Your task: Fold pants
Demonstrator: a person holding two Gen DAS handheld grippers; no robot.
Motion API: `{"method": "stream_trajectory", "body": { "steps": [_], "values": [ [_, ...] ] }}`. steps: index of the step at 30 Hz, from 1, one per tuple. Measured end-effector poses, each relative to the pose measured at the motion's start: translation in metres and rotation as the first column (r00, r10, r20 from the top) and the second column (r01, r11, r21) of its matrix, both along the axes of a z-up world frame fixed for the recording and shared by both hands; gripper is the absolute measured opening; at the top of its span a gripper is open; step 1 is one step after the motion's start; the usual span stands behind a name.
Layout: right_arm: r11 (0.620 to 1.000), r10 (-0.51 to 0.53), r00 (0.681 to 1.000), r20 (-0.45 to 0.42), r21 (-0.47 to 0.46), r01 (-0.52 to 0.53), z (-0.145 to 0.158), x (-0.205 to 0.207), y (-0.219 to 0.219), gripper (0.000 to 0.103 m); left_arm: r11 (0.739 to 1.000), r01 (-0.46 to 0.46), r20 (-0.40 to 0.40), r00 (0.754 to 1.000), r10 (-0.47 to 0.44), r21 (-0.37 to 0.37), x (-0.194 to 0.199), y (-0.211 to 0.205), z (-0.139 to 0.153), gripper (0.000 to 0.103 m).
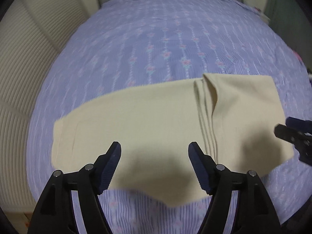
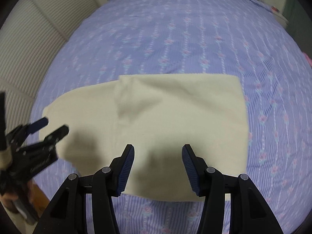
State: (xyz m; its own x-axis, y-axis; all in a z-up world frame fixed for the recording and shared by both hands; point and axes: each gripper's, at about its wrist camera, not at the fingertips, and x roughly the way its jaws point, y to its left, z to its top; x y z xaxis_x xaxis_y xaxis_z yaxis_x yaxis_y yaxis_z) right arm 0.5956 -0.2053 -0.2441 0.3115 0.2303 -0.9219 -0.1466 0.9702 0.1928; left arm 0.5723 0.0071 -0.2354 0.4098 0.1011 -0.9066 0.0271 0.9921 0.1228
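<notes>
Both spread wide and grasping nothing — left hand-held gripper (image 1: 155,146) and right hand-held gripper (image 2: 158,149) are hovering over cream pants (image 2: 175,113) lying part-folded on the bed (image 2: 175,39).

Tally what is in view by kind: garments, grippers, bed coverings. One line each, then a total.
Garments: 1, the cream pants, partly folded, lying flat.
Grippers: 2, the left gripper and the right gripper, both open and empty above the near edge of the pants.
Bed coverings: 1, the purple floral bedspread under the pants.
Total: 4.
</notes>
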Motion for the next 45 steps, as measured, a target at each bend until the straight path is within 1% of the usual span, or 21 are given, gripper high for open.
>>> {"method": "stream_trajectory", "body": {
  "steps": [3, 7, 11, 15, 20, 21, 24, 27, 29, 31, 33, 34, 35, 37, 38, 39, 40, 41, 43, 44, 45],
  "values": [
    [0.998, 0.065, 0.998, 0.02, 0.003, -0.065, 0.007, -0.008, 0.015, 0.053, 0.997, -0.072, 0.004, 0.997, 0.072, -0.016, -0.03, 0.014, 0.009, 0.075],
    [0.99, 0.138, 0.987, 0.085, -0.016, -0.137, 0.011, -0.012, 0.033, 0.053, 0.987, -0.152, -0.004, 0.988, 0.152, -0.043, -0.059, 0.026, 0.008, 0.077],
    [0.981, 0.191, 0.977, 0.091, -0.034, -0.189, 0.001, 0.007, 0.052, 0.053, 0.975, -0.215, -0.017, 0.977, 0.214, -0.057, -0.06, 0.03, -0.003, 0.077],
    [0.975, 0.222, 0.97, 0.101, -0.056, -0.217, -0.006, 0.025, 0.066, 0.052, 0.96, -0.259, -0.025, 0.966, 0.258, -0.109, -0.044, 0.029, -0.008, 0.077],
    [0.976, 0.21, 0.974, 0.082, -0.08, -0.203, -0.021, 0.053, 0.075, 0.048, 0.968, -0.218, -0.026, 0.976, 0.216, -0.122, -0.02, 0.021, -0.009, 0.077],
    [0.979, 0.197, 0.978, 0.07, -0.072, -0.192, -0.026, 0.061, 0.077, 0.044, 0.971, -0.203, -0.022, 0.979, 0.201, -0.124, -0.015, 0.021, -0.009, 0.077],
    [0.986, 0.155, 0.987, 0.05, -0.075, -0.151, -0.039, 0.078, 0.079, 0.043, 0.979, -0.155, -0.029, 0.988, 0.153, -0.135, 0.0, 0.022, -0.016, 0.077],
    [0.987, 0.105, 0.994, 0.028, -0.126, -0.1, -0.054, 0.089, 0.087, 0.04, 0.984, -0.105, -0.048, 0.994, 0.099, -0.145, 0.012, 0.026, -0.024, 0.077],
    [0.99, 0.072, 0.997, 0.006, -0.125, -0.071, -0.063, 0.093, 0.09, 0.032, 0.986, -0.075, -0.054, 0.996, 0.067, -0.152, 0.018, 0.03, -0.028, 0.077],
    [0.989, 0.058, 0.998, -0.006, -0.137, -0.058, -0.071, 0.097, 0.095, 0.018, 0.985, -0.056, -0.057, 0.997, 0.047, -0.164, 0.022, 0.034, -0.031, 0.077],
    [0.988, 0.071, 0.997, -0.003, -0.14, -0.071, -0.073, 0.097, 0.103, 0.013, 0.983, -0.036, -0.067, 0.997, 0.024, -0.181, 0.026, 0.039, -0.034, 0.077],
    [0.989, 0.077, 0.997, 0.004, -0.129, -0.076, -0.072, 0.096, 0.106, 0.013, 0.982, -0.029, -0.071, 0.997, 0.016, -0.186, 0.028, 0.041, -0.036, 0.077],
    [0.99, 0.093, 0.996, 0.008, -0.103, -0.092, -0.071, 0.095, 0.111, 0.013, 0.981, -0.024, -0.074, 0.997, 0.01, -0.191, 0.03, 0.043, -0.037, 0.077],
    [0.989, 0.145, 0.989, -0.024, -0.013, -0.145, -0.074, 0.098, 0.124, 0.004, 0.979, -0.023, -0.078, 0.997, 0.007, -0.203, 0.034, 0.047, -0.041, 0.077],
    [0.987, 0.157, 0.987, -0.044, -0.013, -0.158, -0.078, 0.1, 0.13, 0.004, 0.978, -0.024, -0.084, 0.996, 0.007, -0.208, 0.037, 0.049, -0.043, 0.077],
    [0.984, 0.161, 0.986, -0.044, -0.074, -0.164, -0.081, 0.102, 0.137, 0.003, 0.978, -0.026, -0.088, 0.996, 0.008, -0.208, 0.041, 0.051, -0.045, 0.077],
    [0.984, 0.15, 0.988, -0.032, -0.091, -0.153, -0.079, 0.103, 0.138, 0.004, 0.978, -0.028, -0.088, 0.996, 0.01, -0.208, 0.042, 0.053, -0.046, 0.077],
    [0.992, 0.115, 0.993, -0.022, -0.057, -0.116, -0.073, 0.101, 0.134, 0.004, 0.976, -0.032, -0.084, 0.996, 0.014, -0.216, 0.043, 0.056, -0.045, 0.077],
    [0.999, 0.052, 0.999, -0.014, -0.006, -0.052, -0.061, 0.094, 0.121, 0.009, 0.971, -0.041, -0.08, 0.997, 0.023, -0.237, 0.044, 0.06, -0.044, 0.077],
    [1.0, 0.01, 1.0, 0.014, 0.009, -0.01, -0.052, 0.087, 0.111, 0.012, 0.968, -0.047, -0.08, 0.996, 0.028, -0.245, 0.044, 0.061, -0.045, 0.077],
    [1.0, -0.021, 0.999, 0.033, 0.006, 0.02, -0.046, 0.084, 0.104, 0.02, 0.967, -0.052, -0.078, 0.996, 0.034, -0.25, 0.045, 0.062, -0.044, 0.077]
  ]
}}
